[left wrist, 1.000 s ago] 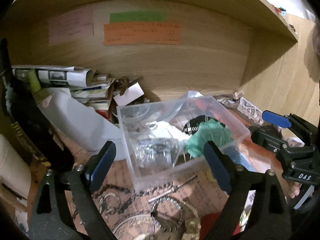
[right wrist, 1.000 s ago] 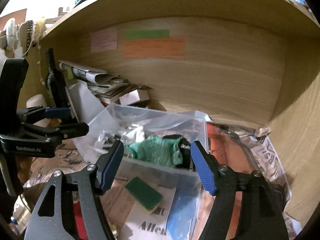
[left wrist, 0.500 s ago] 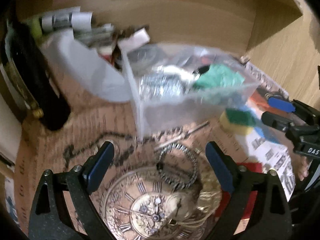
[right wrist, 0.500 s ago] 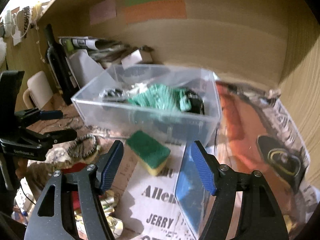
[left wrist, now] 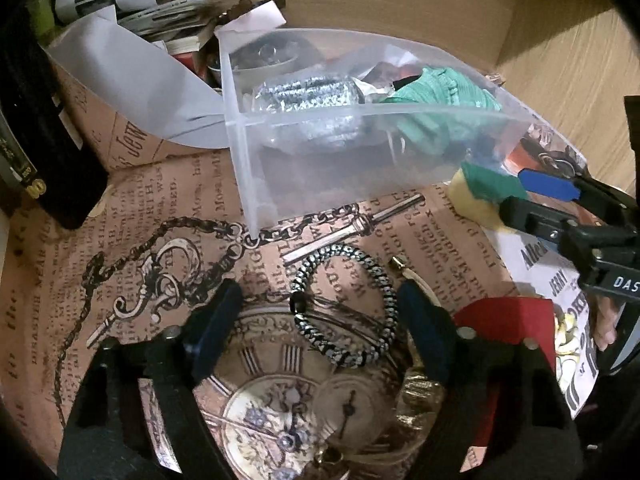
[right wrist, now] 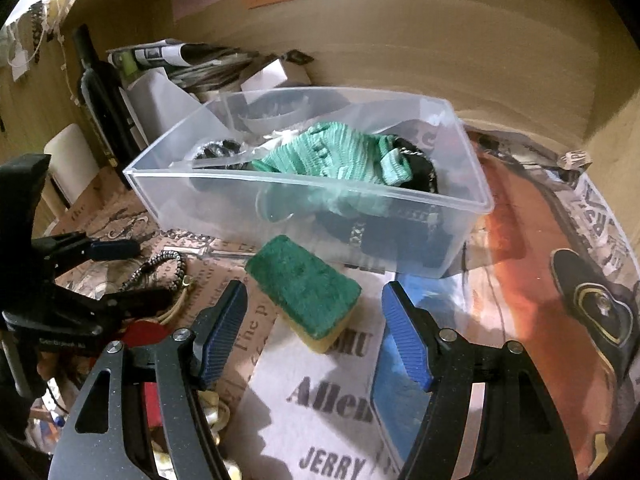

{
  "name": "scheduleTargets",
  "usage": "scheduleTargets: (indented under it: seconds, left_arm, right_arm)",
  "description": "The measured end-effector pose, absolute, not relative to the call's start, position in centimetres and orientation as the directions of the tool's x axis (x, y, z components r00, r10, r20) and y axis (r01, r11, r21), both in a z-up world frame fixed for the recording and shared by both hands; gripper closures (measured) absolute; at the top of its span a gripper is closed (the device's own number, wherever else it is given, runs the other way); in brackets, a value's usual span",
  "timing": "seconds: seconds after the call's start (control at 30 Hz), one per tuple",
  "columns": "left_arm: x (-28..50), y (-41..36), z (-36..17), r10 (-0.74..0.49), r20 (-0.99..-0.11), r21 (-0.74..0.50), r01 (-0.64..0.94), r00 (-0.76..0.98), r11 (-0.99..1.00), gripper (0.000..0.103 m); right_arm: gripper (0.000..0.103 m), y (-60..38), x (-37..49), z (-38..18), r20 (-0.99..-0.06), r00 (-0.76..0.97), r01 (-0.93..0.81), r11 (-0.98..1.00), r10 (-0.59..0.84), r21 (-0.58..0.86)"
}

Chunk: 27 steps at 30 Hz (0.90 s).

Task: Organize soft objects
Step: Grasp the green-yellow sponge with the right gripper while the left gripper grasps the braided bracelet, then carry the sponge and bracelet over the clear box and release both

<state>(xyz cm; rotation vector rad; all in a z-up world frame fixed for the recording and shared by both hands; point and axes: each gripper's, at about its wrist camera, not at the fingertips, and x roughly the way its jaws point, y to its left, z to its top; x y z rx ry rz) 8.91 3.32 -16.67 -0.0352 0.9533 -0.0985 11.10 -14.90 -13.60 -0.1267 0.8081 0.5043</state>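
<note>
A clear plastic bin (right wrist: 476, 204) holds a mint green knit cloth (right wrist: 336, 156), black fabric and a silvery bundle (left wrist: 308, 96). A green-and-yellow sponge (right wrist: 304, 288) lies on the paper in front of the bin. My right gripper (right wrist: 314, 332) is open and empty, just short of the sponge. A black-and-silver braided bracelet (left wrist: 344, 304) lies on the watch-print paper. My left gripper (left wrist: 320, 332) is open, fingers on either side of the bracelet, not touching it. The bin also shows in the left wrist view (left wrist: 256, 184), as does the sponge (left wrist: 484, 192).
A dark bottle (right wrist: 100, 92) and a stack of papers (right wrist: 192, 60) stand at the back left. A white sheet (left wrist: 132, 80) leans against the bin. A red object (left wrist: 504, 320) and a blue flat piece (right wrist: 396, 396) lie near the front. Wooden walls enclose the back and right.
Both grippers pulled back from the bin and tilted down. The left now frames the bracelet; the right has come down closer to the sponge. Both stayed open.
</note>
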Motion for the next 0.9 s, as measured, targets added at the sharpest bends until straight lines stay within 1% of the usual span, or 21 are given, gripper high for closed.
scheduleTargets:
  seconds: [0.03, 0.07, 0.1, 0.13, 0.17, 0.23, 0.33, 0.43, 0.6, 0.9]
  left_arm:
    - [8.9, 3.3, -16.6, -0.096, -0.81, -0.07, 0.068, 0.579, 0.995, 0.035]
    - [8.9, 3.3, -16.6, -0.094, -0.808, -0.067, 0.068, 0.581, 0.995, 0.038]
    - [8.8, 3.2, -16.6, -0.088, -0.806, -0.06, 0.067, 0.586, 0.996, 0.044]
    - [8.7, 3.2, -16.6, -0.082, -0.803, -0.052, 0.067, 0.59, 0.996, 0.049]
    - [8.7, 3.2, -16.6, -0.081, -0.801, -0.048, 0.071, 0.593, 0.996, 0.052]
    - [8.5, 3.3, -16.5, -0.087, -0.799, -0.048, 0.081, 0.595, 0.996, 0.061]
    - [8.4, 3.5, -16.4, -0.099, -0.797, -0.053, 0.094, 0.595, 0.994, 0.07]
    - [8.1, 3.3, -16.1, -0.11, -0.79, -0.063, 0.099, 0.603, 0.993, 0.073]
    - [6.9, 2.9, -14.4, -0.123, -0.756, -0.066, 0.112, 0.643, 0.992, 0.073]
    - [5.6, 2.4, -9.7, -0.139, -0.658, -0.068, 0.126, 0.74, 0.99, 0.073]
  right_arm:
    - [0.046, -14.8, 11.2, -13.7, -0.722, 0.577, -0.48, 0.874, 0.383, 0.08]
    - [0.049, -14.7, 11.3, -13.9, -0.726, 0.569, -0.486, 0.87, 0.386, 0.082]
    - [0.056, -14.6, 11.3, -14.0, -0.73, 0.562, -0.491, 0.867, 0.389, 0.084]
    - [0.06, -14.5, 11.4, -14.2, -0.733, 0.558, -0.494, 0.865, 0.39, 0.085]
    - [0.06, -14.5, 11.4, -14.3, -0.734, 0.557, -0.495, 0.865, 0.389, 0.083]
    - [0.064, -14.6, 11.1, -14.2, -0.726, 0.564, -0.499, 0.863, 0.393, 0.08]
    - [0.065, -14.9, 10.5, -13.8, -0.71, 0.576, -0.501, 0.861, 0.405, 0.085]
    - [0.066, -15.2, 10.1, -13.3, -0.696, 0.587, -0.501, 0.861, 0.415, 0.09]
    - [0.066, -15.7, 8.8, -11.8, -0.658, 0.616, -0.506, 0.858, 0.433, 0.091]
    - [0.066, -16.0, 7.2, -8.0, -0.553, 0.696, -0.511, 0.857, 0.458, 0.067]
